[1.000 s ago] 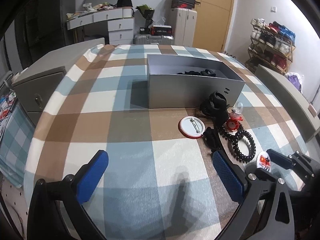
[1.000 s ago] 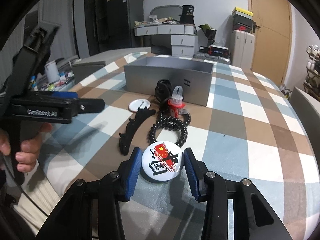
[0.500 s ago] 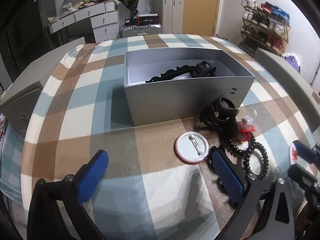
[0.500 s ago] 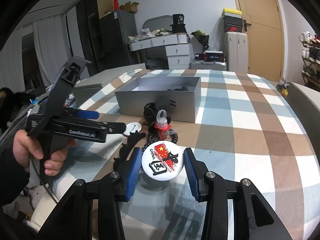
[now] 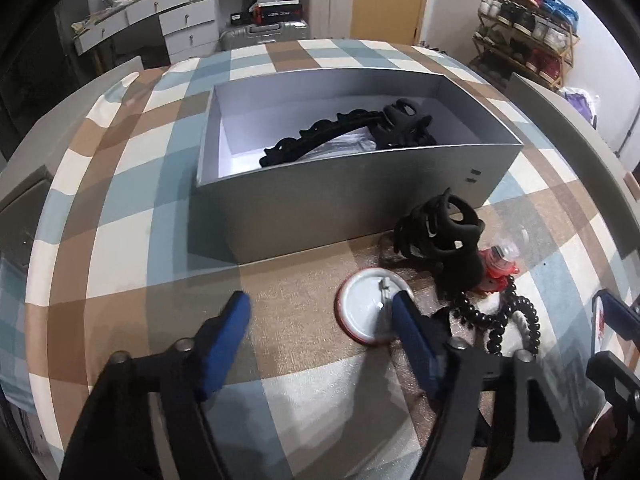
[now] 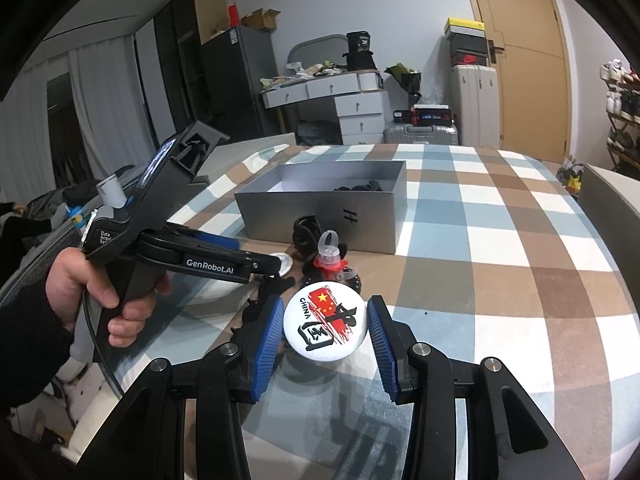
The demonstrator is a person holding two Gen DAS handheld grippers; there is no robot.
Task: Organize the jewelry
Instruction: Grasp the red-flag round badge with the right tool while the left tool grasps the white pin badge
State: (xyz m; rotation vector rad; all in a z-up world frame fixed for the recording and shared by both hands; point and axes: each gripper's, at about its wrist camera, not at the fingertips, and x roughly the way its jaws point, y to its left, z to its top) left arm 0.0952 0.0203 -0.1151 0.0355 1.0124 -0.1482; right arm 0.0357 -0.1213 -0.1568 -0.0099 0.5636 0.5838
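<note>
I am holding the right tongs (image 6: 325, 330) clenched on a round white pin badge (image 6: 324, 319) printed with a red flag and the word CHINA; its face is turned toward the right wrist camera, and both blue pads (image 6: 267, 332) are pressing its rim. The badge is hanging clear above the checked table (image 6: 500, 248).

I am keeping the left tongs (image 5: 320, 320) released, with the blue fingers (image 5: 412, 334) spread wide and low over the table (image 5: 120, 208). A second badge (image 5: 370, 306) is lying face down, showing its pin back, and the left tongs' right finger is overlapping its near edge; I cannot tell whether it is touching.

Just beyond that badge, a black claw clip (image 5: 444, 232) is standing near the front wall of the grey open box (image 5: 332, 196). A small red and clear plastic piece (image 5: 500, 262) is sitting just beside the clip, and a black beaded bracelet (image 5: 504, 320) is lying on the table in front of it. Inside the box, a long black hair clip (image 5: 320, 136) is resting slantwise next to another black claw clip (image 5: 404, 124).

In the right wrist view, a hand (image 6: 100, 288) is gripping the left tool's handle.
</note>
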